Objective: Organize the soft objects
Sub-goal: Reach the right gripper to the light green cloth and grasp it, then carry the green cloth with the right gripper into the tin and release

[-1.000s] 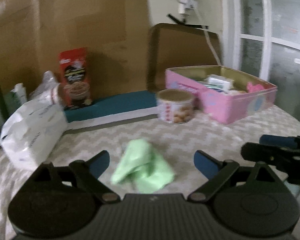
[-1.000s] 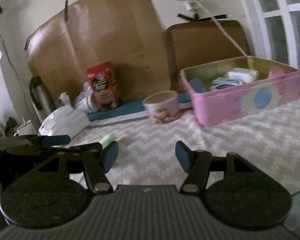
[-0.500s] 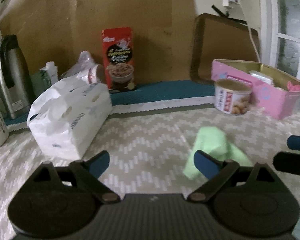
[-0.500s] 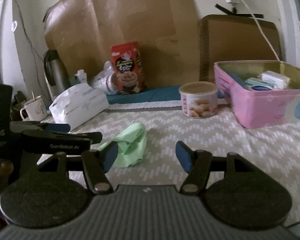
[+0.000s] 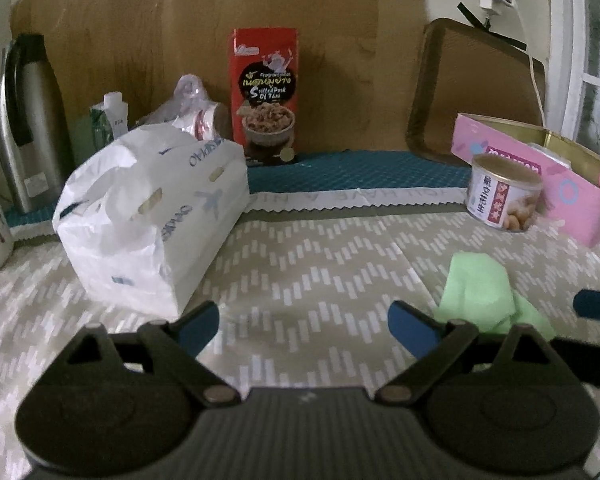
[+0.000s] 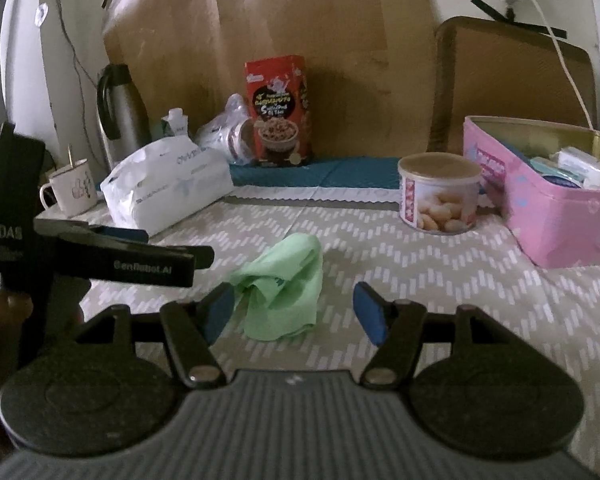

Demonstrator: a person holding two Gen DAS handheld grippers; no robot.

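A crumpled light green cloth [image 6: 284, 284] lies on the zigzag-patterned table cover, just ahead of my right gripper [image 6: 294, 314], which is open and empty, the cloth's near edge between its blue pads. In the left wrist view the cloth [image 5: 484, 292] lies right of my left gripper [image 5: 304, 330], which is open and empty over bare cover. A white soft tissue pack [image 5: 152, 216] lies ahead-left of the left gripper; it also shows in the right wrist view [image 6: 168, 188]. An open pink tin [image 6: 548, 200] with small items stands at the right.
A round snack can [image 6: 440, 196] stands beside the pink tin. A red food box [image 5: 265, 92], a steel flask [image 5: 28, 120], a mug [image 6: 74, 188] and a plastic bag stand along the back by cardboard sheets. The left gripper's body [image 6: 112, 258] shows left in the right view.
Both grippers have swung left. The green cloth went from centre to the right in the left view and came between the right gripper's pads. Both jaws stayed open.
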